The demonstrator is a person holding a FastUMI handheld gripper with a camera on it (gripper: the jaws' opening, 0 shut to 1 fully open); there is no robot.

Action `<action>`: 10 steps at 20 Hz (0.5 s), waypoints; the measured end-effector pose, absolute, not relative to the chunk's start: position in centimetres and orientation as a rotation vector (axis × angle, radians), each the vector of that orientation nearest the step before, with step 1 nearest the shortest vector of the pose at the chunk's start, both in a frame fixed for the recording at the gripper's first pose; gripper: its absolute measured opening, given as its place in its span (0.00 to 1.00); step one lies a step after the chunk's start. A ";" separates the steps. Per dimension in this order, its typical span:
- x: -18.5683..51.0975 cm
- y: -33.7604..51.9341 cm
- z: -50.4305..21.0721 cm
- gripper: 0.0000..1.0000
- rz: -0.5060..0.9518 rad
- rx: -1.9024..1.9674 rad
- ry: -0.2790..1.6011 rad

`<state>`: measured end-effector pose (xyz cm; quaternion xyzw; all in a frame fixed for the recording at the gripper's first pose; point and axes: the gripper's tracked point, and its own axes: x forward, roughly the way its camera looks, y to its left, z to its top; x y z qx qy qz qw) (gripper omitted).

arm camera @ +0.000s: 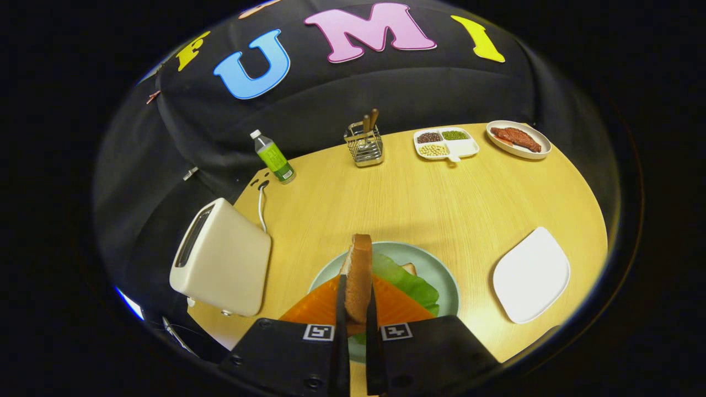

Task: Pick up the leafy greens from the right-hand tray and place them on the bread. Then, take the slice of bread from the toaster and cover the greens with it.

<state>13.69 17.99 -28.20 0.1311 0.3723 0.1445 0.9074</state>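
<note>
On the wooden table (pixel 430 204) I count one toaster (pixel 220 259), one bottle (pixel 273 157), one wire holder (pixel 365 144) with utensils, one divided dish (pixel 448 143) of beans, one plate with meat (pixel 518 139), one empty white tray (pixel 530 274) and one round green plate (pixel 436 264). The gripper (pixel 356 309) is clamped on one slice of bread (pixel 359 275), both fingers pressing its sides and holding it upright on edge. It hangs directly above the green plate, where the leafy greens (pixel 408 281) lie on another bread slice.
</note>
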 end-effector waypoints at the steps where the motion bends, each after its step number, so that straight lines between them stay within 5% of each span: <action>1: 13.8 17.7 -28.4 0.17 0.295 0.275 0.769; 7: 13.2 14.6 -31.9 0.40 0.253 0.226 0.840; 10: 12.8 13.4 -33.3 0.71 0.263 0.150 0.866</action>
